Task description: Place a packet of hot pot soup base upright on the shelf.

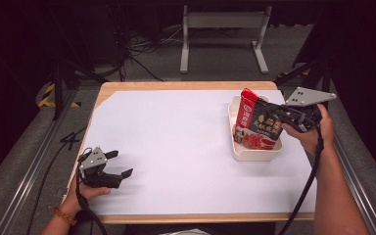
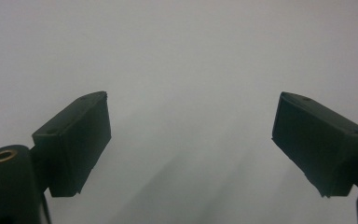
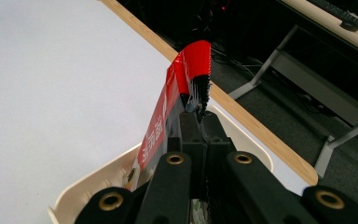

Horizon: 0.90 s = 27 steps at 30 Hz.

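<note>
Snack bag (image 1: 258,123) pinched between right gripper (image 1: 274,115) jaws, over tray (image 1: 254,152).

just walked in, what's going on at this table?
A person works two handheld grippers. The right gripper is shut on a red and black snack bag, holding it upright in or just above a cream tray at the table's far right. The left gripper rests open near the table's front left, holding nothing.

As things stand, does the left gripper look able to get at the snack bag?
Probably not without a long reach: the left gripper rests open at the near left, while the snack bag sits in the far-right tray, clamped by the right gripper.
</note>
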Available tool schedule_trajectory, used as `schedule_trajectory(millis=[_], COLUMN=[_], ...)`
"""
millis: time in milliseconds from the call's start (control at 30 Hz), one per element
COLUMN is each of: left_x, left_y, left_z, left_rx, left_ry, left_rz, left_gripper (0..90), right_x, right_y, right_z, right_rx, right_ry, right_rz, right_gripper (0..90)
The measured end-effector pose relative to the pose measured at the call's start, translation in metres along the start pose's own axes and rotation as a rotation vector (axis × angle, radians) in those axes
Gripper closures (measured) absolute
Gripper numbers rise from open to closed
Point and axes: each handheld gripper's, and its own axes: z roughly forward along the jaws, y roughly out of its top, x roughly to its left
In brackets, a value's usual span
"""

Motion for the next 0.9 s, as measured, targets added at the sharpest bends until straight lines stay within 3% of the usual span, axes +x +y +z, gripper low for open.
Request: schedule_trajectory(millis=[133, 267, 367, 567, 733, 900], left_x=[0.0, 0.0, 0.001, 0.0, 0.0, 0.001], left_y=[0.0, 0.0, -0.001, 0.0, 0.0, -0.001], left_z=[0.0, 0.0, 0.0, 0.001, 0.002, 0.004], left_rx=[0.0, 0.0, -0.004, 0.0, 0.001, 0.029], left_ry=[-0.002, 0.0, 0.004, 0.0, -0.004, 0.011], left_rz=[0.003, 0.001, 0.0, 0.009, 0.001, 0.018], left_gripper=[12.5, 13.0, 13.0, 13.2, 13.2, 13.0], right_x=[-0.001, -0.002, -0.004, -0.005, -0.004, -0.004], right_y=[-0.002, -0.007, -0.01, -0.012, -0.011, -0.011], right_z=[0.0, 0.001, 0.001, 0.001, 0.0, 0.0], right_rx=[-0.005, 0.007, 0.002, 0.033, 0.036, 0.049], right_ry=[0.007, -0.026, -0.025, -0.053, -0.052, -0.042], right_rz=[0.011, 0.016, 0.028, 0.011, 0.004, 0.0], right_gripper=[89.8, 89.3, 89.1, 88.2, 86.5, 81.9])
